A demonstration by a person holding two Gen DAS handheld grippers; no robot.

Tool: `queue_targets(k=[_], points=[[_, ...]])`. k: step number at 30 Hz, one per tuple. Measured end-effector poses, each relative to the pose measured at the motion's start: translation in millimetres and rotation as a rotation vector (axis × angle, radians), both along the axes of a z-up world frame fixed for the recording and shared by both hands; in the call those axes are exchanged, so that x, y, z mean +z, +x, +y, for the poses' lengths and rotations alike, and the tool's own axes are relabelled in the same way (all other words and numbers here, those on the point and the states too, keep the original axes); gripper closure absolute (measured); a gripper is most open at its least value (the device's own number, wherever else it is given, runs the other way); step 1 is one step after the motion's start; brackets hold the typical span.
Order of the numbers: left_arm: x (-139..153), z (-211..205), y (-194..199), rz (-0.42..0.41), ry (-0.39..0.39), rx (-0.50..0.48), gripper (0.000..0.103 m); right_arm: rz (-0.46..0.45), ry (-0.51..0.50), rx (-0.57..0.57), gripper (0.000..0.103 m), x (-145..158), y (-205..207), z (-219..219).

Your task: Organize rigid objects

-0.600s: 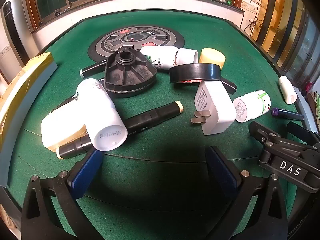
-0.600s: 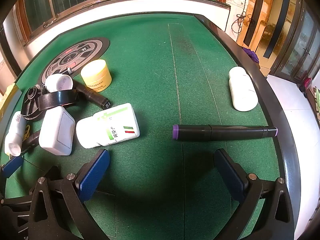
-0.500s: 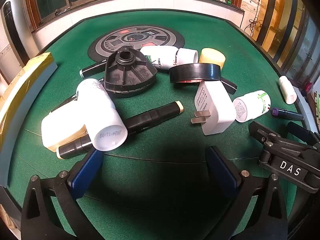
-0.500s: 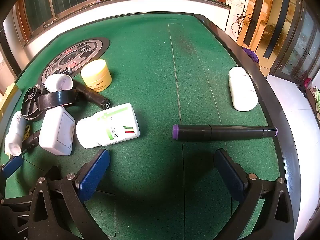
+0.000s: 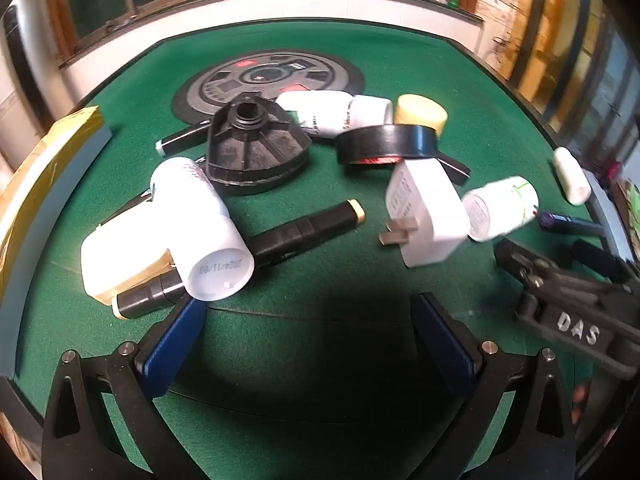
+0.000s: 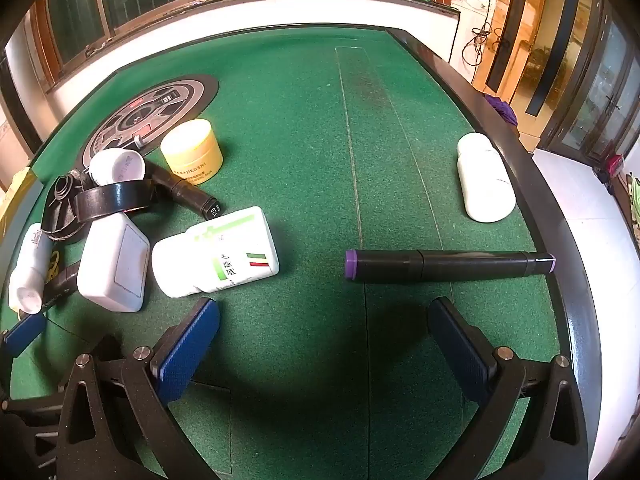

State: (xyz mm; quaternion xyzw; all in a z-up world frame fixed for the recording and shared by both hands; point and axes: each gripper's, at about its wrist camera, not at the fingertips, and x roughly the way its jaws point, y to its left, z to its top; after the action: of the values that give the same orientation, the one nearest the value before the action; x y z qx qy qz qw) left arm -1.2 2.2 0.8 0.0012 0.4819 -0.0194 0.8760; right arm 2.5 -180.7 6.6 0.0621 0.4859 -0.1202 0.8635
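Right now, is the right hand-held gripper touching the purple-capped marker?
Apart. The right wrist view shows the right hand-held gripper open, with bare green felt between its fingertips and the purple-capped marker.

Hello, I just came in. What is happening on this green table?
A person holds two grippers above a green table, and both are open and empty. Nothing is picked up yet. In front of the left gripper lies a heap: white bottles, a white plug adapter, a black tape roll, black markers. In front of the right gripper a purple-capped marker lies alone, with one white bottle near the table's edge.
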Motion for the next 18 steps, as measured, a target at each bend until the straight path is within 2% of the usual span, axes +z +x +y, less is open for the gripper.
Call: queue_targets(k=[2,5,6,9,12,15,18], points=[[4.4,4.3,-3.9,0.0,-0.049,-0.011,0.0,-0.001,0.0,0.0,0.001,-0.4,-0.1,0.7],[9.1,24.6,-4.9,-0.008,-0.216,0.037,0.0,-0.001,0.001,0.0,0.001,-1.3,0.6,1.1],[9.4,28.6,-7.8,0.001,-0.236,0.039,0.0,-0.001,-0.001,0.0,0.001,-1.5,0.5,1.9],[11.3,26.5,-13.1,0.042,-0.181,-0.023,0.0,-0.001,0.0,0.0,0.001,-1.7,0.7,1.3],[23.1,29.9,-27.3,-0.014,-0.115,-0.045,0.0,-0.001,-0.001,0.01,0.001,-1.9,0.8,1.3],[32.6,45.4,-33.3,-0.024,-0.122,-0.057,0.0,0.006,0.002,0.007,0.001,-1.8,-4.6,-0.4],[36.1,58.0,-32.8,-0.015,-0.09,-0.044,0.0,0.009,0.024,0.019,0.001,5.8,-13.7,5.8]])
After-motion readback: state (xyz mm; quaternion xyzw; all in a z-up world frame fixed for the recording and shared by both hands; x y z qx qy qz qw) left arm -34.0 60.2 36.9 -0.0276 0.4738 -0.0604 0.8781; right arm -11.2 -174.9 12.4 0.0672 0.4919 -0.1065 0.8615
